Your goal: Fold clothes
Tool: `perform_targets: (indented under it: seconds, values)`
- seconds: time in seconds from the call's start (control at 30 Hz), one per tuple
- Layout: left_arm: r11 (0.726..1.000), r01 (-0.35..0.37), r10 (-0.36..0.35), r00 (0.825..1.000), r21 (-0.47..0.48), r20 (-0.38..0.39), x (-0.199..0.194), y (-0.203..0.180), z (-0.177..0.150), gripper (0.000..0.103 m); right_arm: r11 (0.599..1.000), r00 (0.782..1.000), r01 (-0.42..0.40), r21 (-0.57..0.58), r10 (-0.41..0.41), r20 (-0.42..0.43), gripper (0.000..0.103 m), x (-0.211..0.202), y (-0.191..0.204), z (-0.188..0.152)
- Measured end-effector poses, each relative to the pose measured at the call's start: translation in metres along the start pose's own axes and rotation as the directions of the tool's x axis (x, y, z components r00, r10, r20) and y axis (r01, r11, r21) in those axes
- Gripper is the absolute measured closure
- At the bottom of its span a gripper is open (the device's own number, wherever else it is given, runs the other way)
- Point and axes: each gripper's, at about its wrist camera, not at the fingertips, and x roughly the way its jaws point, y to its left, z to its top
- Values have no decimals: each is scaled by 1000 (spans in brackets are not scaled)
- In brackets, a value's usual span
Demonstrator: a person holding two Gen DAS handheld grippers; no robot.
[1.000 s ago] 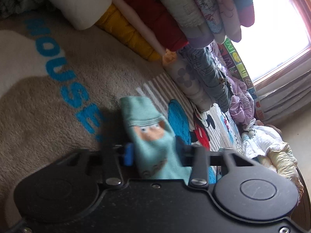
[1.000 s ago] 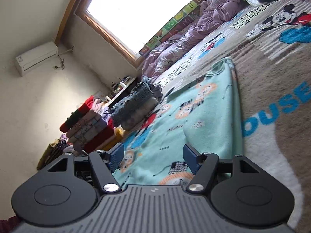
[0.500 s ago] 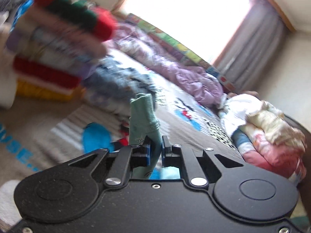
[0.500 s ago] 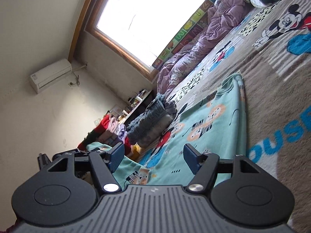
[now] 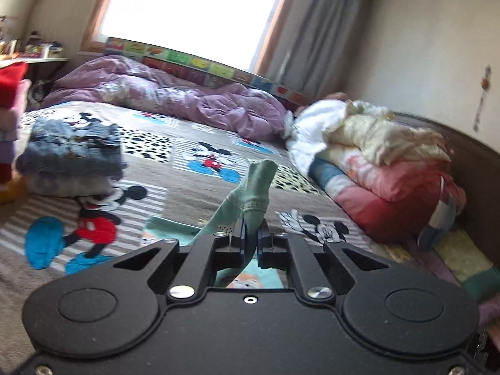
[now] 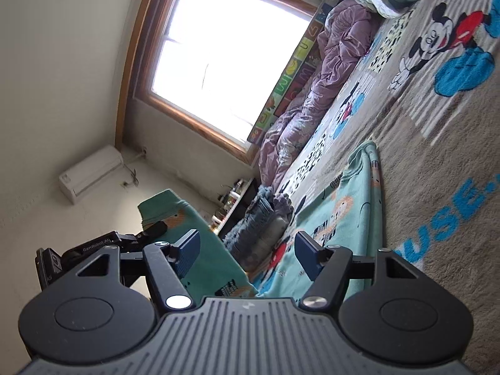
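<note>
The teal garment [image 6: 340,215], printed with small cartoon figures, lies mostly flat on the bed, one end of it lifted off the blanket. The left tongs [image 5: 250,243] are clamped nearly closed on that raised end, and a bunched cuff of the cloth [image 5: 257,184] sticks up above the pads; in the right view the same lifted part [image 6: 193,237] hangs from the left tongs [image 6: 125,243] at the left edge. The right tongs [image 6: 247,253] stand wide apart and grip nothing, poised just above the flat part of the garment; whether they touch it cannot be told. Under everything is a brown Mickey Mouse blanket [image 5: 131,228] with blue lettering [image 6: 453,222]. On it, beyond the garment, sits a folded stack of jeans [image 5: 75,153], with a taller pile of folded clothes [image 5: 11,118] at the left edge of the left view. A crumpled purple quilt [image 5: 175,100] lies along the window side of the bed, and rolled bedding [image 5: 384,168] is heaped at the headboard. Behind are a bright window [image 6: 225,53], a grey curtain [image 5: 312,22], and a wall air conditioner [image 6: 92,172].
</note>
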Motion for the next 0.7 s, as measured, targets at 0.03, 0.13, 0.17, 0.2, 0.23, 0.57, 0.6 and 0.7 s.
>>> perform_targets:
  seconds: [0.03,0.13,0.17,0.2,0.23,0.57,0.6,0.7]
  values:
    - [1000,8,-8,1000,21,-13,7,-10,-4,99,1000,1000,-4,23,4,12,35,-3,-4,2]
    - [997,28,-24,998,79,-54,25,-38,-19,99,995,999,-4,101,0,48,35,-11,-15,7]
    - [995,31,-25,997,99,-66,31,-46,-25,99,992,998,-6,124,-2,61,35,-14,-19,9]
    - [992,34,-24,996,119,-81,37,-53,-32,99,990,997,-5,144,-6,73,35,-17,-23,10]
    - [990,36,-23,995,138,-95,43,-61,-38,99,987,997,-2,161,-12,83,35,-19,-27,12]
    - [944,46,28,976,328,-217,89,-113,-111,99,960,993,56,275,-82,85,35,-27,-55,16]
    - [939,47,33,974,342,-224,92,-116,-116,99,957,993,65,282,-91,80,35,-26,-57,16]
    - [929,54,39,970,365,-242,99,-123,-128,99,948,989,95,304,-124,77,34,-27,-63,16]
